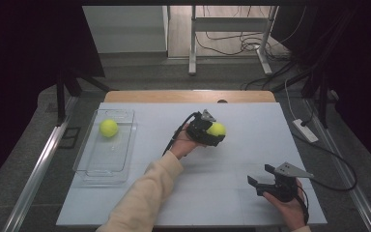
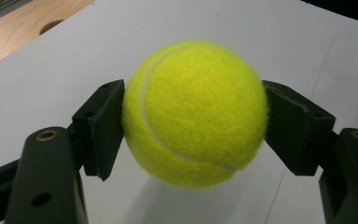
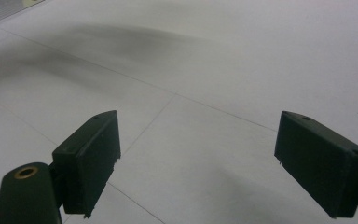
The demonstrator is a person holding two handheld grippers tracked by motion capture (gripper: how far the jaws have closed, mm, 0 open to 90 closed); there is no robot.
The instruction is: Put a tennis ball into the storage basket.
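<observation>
My left gripper (image 1: 214, 131) is shut on a yellow tennis ball (image 1: 217, 129) near the middle of the white table. In the left gripper view both black pads press the sides of the ball (image 2: 195, 112), which hangs just above the table with its shadow beneath. A second yellow tennis ball (image 1: 108, 127) lies in a clear plastic tray (image 1: 121, 164) at the left. My right gripper (image 1: 262, 176) rests at the front right, jaws spread wide. In the right gripper view the right gripper (image 3: 212, 163) has only bare table between its pads.
The white table top (image 1: 222, 193) has a wooden strip (image 1: 188, 96) along its far edge. A white power strip (image 1: 305, 130) and cables lie on the floor to the right. Table legs and wires stand beyond the far edge.
</observation>
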